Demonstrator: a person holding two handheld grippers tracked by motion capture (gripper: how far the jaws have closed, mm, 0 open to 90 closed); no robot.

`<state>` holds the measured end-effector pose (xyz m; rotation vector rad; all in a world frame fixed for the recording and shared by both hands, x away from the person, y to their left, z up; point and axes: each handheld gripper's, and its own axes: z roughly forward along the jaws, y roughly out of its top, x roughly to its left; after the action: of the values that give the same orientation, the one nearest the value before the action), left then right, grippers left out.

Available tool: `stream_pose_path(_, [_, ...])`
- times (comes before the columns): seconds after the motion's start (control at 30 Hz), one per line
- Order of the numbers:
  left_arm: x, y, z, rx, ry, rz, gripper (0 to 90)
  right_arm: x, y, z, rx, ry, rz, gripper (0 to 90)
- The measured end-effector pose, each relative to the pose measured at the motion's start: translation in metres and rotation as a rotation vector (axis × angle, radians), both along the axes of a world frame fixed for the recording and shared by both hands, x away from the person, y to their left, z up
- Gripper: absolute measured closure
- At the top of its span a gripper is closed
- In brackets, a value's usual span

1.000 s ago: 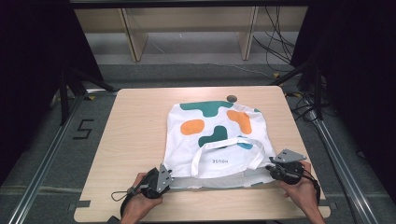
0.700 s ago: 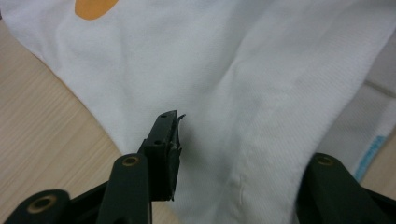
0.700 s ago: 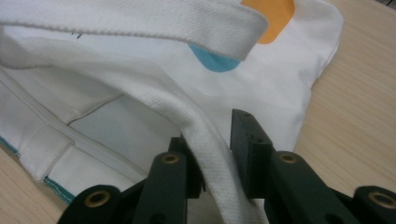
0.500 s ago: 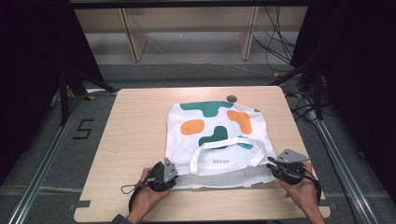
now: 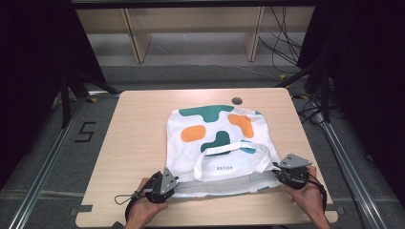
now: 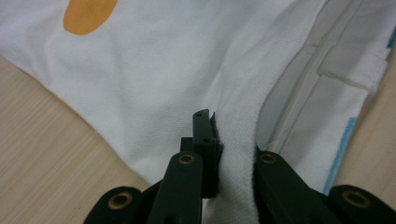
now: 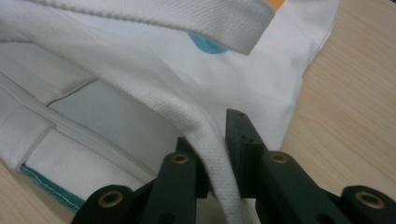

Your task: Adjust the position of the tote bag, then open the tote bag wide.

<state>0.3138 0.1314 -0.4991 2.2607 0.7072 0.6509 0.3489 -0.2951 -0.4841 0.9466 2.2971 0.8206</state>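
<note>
Bag: you are working on a white cloth tote bag (image 5: 217,143) that is lying flat on the wooden table (image 5: 138,143), with its open mouth toward you at the near edge and its bottom pointing away.
Bag contents: you are looking into the mouth in both gripper views, where pale lining, a stitched seam and a sewn-on tab are showing; whether anything is lying inside cannot be told.
Left gripper: your left gripper (image 6: 212,140) is pinching the thick white hem at the bag's near left corner, its black jaws narrowed onto the fabric with the cloth bunching between them.
Right gripper: your right gripper (image 7: 219,140) is clamping a white woven strap at the bag's near right corner, the band running down between the two jaws.
Hands: your left hand (image 5: 143,212) and right hand (image 5: 308,195) are reaching in from the near edge, well apart, one at each corner.
Material: the cloth is looking heavy and ribbed, canvas-like, with a teal stitched edge on the lining.
Print: rounded green and orange blobs are covering the far half, and a small light-blue patch is sitting near the handle (image 5: 229,155), which is lying in a loop on the bag.
Table: the top is showing light wood grain, with a small dark round hole (image 5: 236,100) just beyond the bag.
</note>
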Motion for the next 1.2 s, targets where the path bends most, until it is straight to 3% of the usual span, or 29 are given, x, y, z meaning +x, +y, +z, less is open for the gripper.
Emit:
stream_pose_path(0.03, [0.0,0.0,0.0,-0.01,-0.003,0.006,85.5,-0.002,0.0,0.002,-0.004,-0.008,-0.002,82.8])
stream_pose_path(0.07, [0.001,0.002,0.002,0.01,-0.002,-0.006,85.5,-0.002,0.0,0.003,-0.007,-0.03,0.006,83.4])
stream_pose_path(0.1, [-0.001,0.002,0.002,0.0,0.014,0.011,85.4,-0.004,0.0,0.005,-0.004,-0.037,0.004,83.8])
stream_pose_path(0.2, [0.001,0.006,0.003,-0.032,0.001,0.021,84.7,-0.008,0.003,0.009,0.023,-0.061,-0.006,84.6])
stream_pose_path(0.23, [0.002,0.009,0.004,-0.016,-0.003,0.009,84.6,-0.009,0.003,0.01,0.023,-0.065,0.004,84.7])
stream_pose_path(0.27, [0.002,0.009,0.004,-0.04,-0.008,0.022,84.5,-0.009,0.004,0.01,0.028,-0.067,0.002,84.7])
stream_pose_path(0.3, [0.002,0.011,0.006,-0.022,-0.011,0.014,84.5,-0.01,0.005,0.011,0.038,-0.069,-0.003,84.8])
stream_pose_path(0.37, [0.001,0.011,0.007,-0.062,-0.004,0.046,84.9,-0.01,0.005,0.012,0.046,-0.075,0.001,84.8])
stream_pose_path(0.4, [0.002,0.011,0.01,-0.058,-0.03,0.03,85.1,-0.011,0.004,0.013,0.056,-0.076,0.002,84.8])
stream_pose_path(0.47, [0.001,0.012,0.013,-0.084,-0.029,0.042,85.1,-0.013,0.003,0.016,0.085,-0.078,-0.005,85.4])
stream_pose_path(0.5, [0.003,0.015,0.019,-0.055,-0.047,0.008,85.4,-0.013,0.003,0.018,0.091,-0.091,0.0,85.6])
stream_pose_path(0.53, [0.002,0.013,0.019,-0.103,-0.035,0.036,85.6,-0.014,0.003,0.021,0.1,-0.101,-0.006,85.7])
stream_pose_path(0.57, [0.004,0.014,0.023,-0.1,-0.06,0.02,85.6,-0.014,0.002,0.023,0.105,-0.111,-0.005,85.9])
stream_pose_path(0.63, [0.002,0.015,0.029,-0.126,-0.063,0.037,85.9,-0.015,0.003,0.029,0.13,-0.121,-0.018,86.4])
stream_pose_path(0.77, [0.005,0.02,0.049,-0.182,-0.108,0.038,85.9,-0.017,0.002,0.046,0.145,-0.174,0.009,87.4])
stream_pose_path(0.83, [0.007,0.021,0.058,-0.204,-0.111,0.032,85.9,-0.017,0.003,0.057,0.154,-0.204,0.012,87.6])
stream_pose_path(0.93, [0.009,0.022,0.07,-0.199,-0.14,0.023,86.1,-0.013,0.005,0.072,0.177,-0.243,0.003,87.8])
stream_pose_path(1.03, [0.011,0.025,0.078,-0.226,-0.144,0.028,86.2,-0.007,0.007,0.087,0.186,-0.275,0.005,87.8])
stream_pose_path(1.2, [0.015,0.035,0.102,-0.278,-0.194,0.057,86.4,-0.002,0.015,0.117,0.168,-0.329,0.039,88.0])
